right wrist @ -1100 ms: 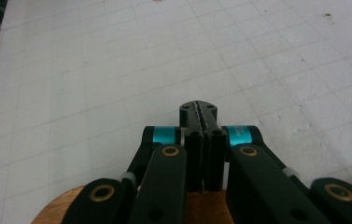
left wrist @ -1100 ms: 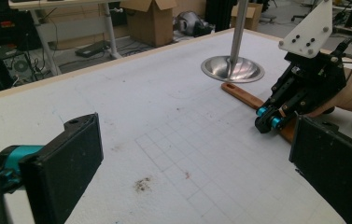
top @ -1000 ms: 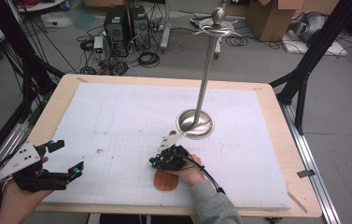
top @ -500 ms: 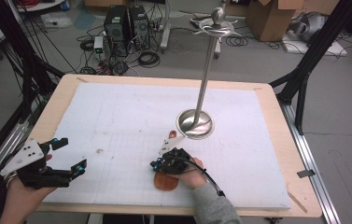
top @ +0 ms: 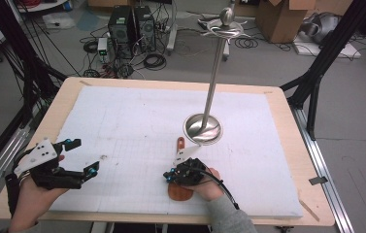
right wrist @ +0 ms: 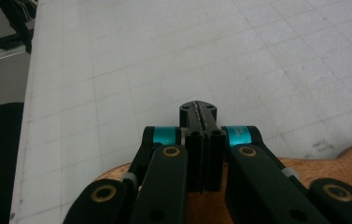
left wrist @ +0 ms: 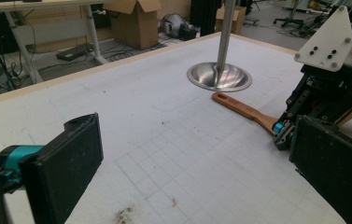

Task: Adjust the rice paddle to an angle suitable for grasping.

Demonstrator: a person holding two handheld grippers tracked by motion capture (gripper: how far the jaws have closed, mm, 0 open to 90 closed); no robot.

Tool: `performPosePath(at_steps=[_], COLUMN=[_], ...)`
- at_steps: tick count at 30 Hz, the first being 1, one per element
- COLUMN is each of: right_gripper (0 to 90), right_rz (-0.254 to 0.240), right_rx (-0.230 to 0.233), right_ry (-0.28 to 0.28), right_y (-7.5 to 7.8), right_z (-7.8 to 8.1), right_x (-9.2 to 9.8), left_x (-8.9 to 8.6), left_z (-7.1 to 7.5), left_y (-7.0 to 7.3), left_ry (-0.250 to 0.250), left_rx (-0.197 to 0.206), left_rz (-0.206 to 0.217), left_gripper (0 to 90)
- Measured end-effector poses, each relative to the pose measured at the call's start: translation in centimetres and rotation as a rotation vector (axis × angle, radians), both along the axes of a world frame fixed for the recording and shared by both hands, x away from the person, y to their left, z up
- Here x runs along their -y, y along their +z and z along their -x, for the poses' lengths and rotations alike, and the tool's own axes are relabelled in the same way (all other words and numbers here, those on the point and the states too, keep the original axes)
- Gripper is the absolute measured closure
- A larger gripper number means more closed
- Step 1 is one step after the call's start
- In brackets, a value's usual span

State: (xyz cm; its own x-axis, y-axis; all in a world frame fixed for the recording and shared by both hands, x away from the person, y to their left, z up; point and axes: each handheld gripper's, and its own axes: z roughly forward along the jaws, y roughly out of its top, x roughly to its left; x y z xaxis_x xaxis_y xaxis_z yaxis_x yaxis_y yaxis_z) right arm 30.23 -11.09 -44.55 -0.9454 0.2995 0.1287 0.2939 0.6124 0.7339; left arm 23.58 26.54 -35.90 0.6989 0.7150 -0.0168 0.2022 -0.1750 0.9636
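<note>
White gridded mat (top: 137, 126) covered wooden table (top: 287, 145); cables, computer towers (top: 129, 24) on floor behind. Right gripper (top: 171, 175) clenched empty above wooden spoon (top: 180, 191); left gripper (top: 81, 158) released.

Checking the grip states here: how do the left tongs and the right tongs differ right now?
The left tongs stand wide open with nothing between the jaws; the right tongs are shut tight, jaws pressed together. The left tongs hover by the table's left edge; the right tongs sit over the brown wooden spatula. Both are black with teal accents.
</note>
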Motion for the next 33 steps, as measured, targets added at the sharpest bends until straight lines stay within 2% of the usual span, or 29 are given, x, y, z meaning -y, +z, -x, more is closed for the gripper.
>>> performPosePath(at_steps=[9, 24, 33], right_gripper=[90.0, 90.0, 90.0], right_rz=[0.009, 0.018, 0.033], right_rx=[-0.001, -0.024, -0.021], right_ry=[-0.019, -0.055, -0.081], right_y=[0.1, 0.2, 0.4], right_z=[0.5, 0.9, 1.1], right_x=[1.6, 4.2, 5.5], left_x=[1.7, 3.0, 3.9], left_z=[-1.1, -2.1, -2.8], left_y=[-0.1, -0.3, -0.4], left_ry=[-0.039, -0.068, -0.091], left_rx=[-0.007, -0.018, -0.024], left_rz=[-0.001, -0.006, -0.005], left_gripper=[3.2, 3.2, 3.2])
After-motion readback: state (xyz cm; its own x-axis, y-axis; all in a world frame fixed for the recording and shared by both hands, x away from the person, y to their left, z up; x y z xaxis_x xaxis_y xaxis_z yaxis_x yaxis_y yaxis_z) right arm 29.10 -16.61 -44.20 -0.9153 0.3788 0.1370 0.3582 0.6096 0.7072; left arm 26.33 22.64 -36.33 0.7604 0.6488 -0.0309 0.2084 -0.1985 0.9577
